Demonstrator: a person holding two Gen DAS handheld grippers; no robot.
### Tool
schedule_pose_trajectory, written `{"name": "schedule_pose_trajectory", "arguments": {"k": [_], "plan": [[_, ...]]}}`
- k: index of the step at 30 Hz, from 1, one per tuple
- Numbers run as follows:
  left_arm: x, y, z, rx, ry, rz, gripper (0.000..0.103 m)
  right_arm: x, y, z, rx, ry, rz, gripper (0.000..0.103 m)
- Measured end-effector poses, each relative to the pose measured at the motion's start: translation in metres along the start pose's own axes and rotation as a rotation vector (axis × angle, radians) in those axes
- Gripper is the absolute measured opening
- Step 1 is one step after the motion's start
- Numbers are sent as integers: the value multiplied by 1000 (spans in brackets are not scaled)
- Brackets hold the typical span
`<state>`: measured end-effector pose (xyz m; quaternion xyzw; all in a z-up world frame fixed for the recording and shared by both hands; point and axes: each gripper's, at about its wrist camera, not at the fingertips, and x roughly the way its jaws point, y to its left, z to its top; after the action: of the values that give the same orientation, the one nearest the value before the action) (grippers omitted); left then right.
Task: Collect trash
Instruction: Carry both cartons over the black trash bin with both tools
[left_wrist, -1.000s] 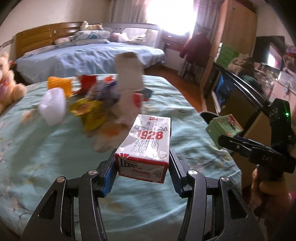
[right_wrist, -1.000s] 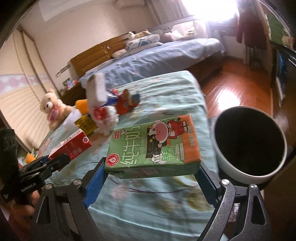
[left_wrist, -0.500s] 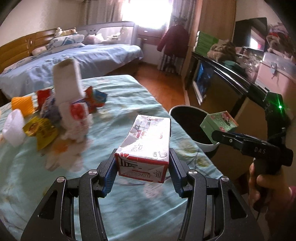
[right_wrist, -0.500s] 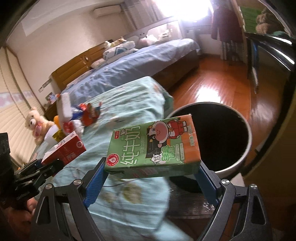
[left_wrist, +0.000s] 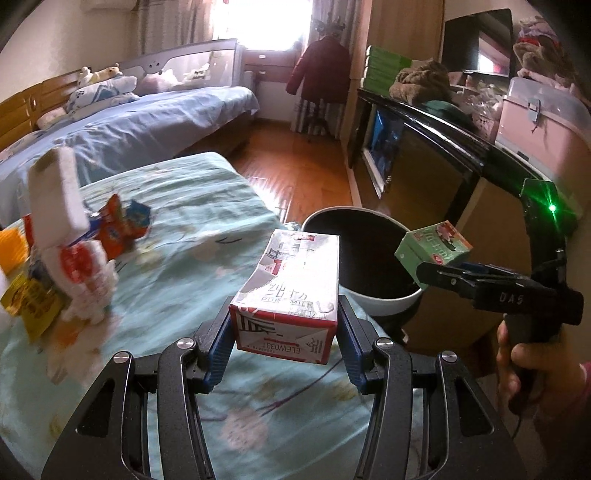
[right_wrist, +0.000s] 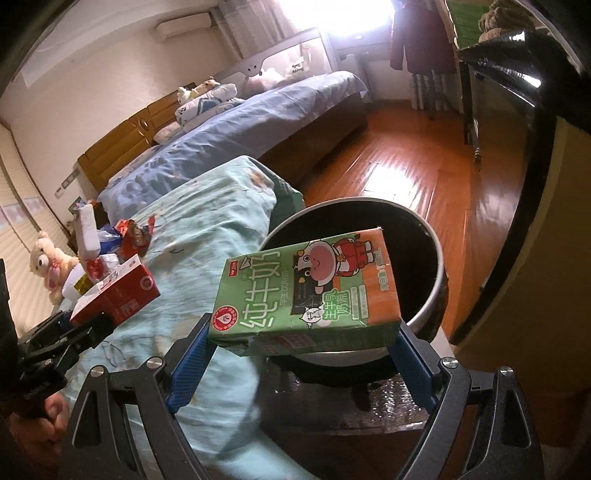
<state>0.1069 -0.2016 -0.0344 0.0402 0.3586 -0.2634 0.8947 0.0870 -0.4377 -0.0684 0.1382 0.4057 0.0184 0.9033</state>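
A bed in a pale green sheet (left_wrist: 207, 206) carries a heap of wrappers (left_wrist: 74, 266) with a white foam block (left_wrist: 55, 192) atop; a teddy bear (right_wrist: 46, 266) sits beyond. The bin (right_wrist: 439, 291) stands on the wooden floor (right_wrist: 424, 177).

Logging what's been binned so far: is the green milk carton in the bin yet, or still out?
Out. The green milk carton is clamped in the right tool, above the bin rim, not dropped in.

A teddy bear (right_wrist: 46, 266) sits beyond the blue-sheeted bed (right_wrist: 258, 114).
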Motion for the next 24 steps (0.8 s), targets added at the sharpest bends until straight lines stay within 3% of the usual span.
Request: {"name": "schedule_pose_trajectory", "arguments": {"k": [24], "plan": [[73, -34, 36, 52, 74, -54, 50, 38, -40, 25, -20, 93, 10, 91]]}}
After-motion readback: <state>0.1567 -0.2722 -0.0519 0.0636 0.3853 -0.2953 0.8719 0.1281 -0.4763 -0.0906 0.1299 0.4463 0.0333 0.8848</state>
